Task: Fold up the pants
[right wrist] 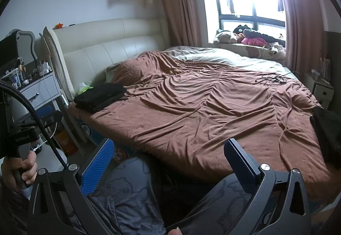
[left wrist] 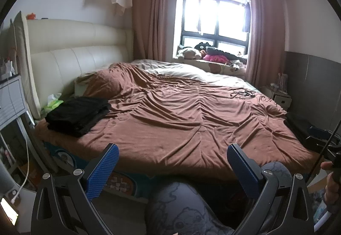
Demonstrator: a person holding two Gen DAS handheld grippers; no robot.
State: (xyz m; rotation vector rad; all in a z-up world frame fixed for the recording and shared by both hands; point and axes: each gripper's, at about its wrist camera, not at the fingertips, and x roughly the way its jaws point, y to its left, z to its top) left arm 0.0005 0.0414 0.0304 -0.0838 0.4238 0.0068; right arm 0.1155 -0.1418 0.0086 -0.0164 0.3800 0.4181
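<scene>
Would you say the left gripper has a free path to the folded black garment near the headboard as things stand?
Probably yes: the left gripper is open and empty, and only bare brown blanket lies between it and the folded black garment. It sits back from the bed edge, so some reach forward is needed.

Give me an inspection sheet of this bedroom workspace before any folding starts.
Surface: bed with a wrinkled brown cover.
Job's things: folded black garments stacked near the headboard; another dark garment at the bed's opposite edge.
Clutter: green tissue pack behind the stack.
Grippers: left gripper open, empty, short of the bed; right gripper likewise.
Cables: black cord tangle on the cover; white charging cable by the nightstand.
Surroundings: cream headboard, window, plush toys on the sill.
</scene>
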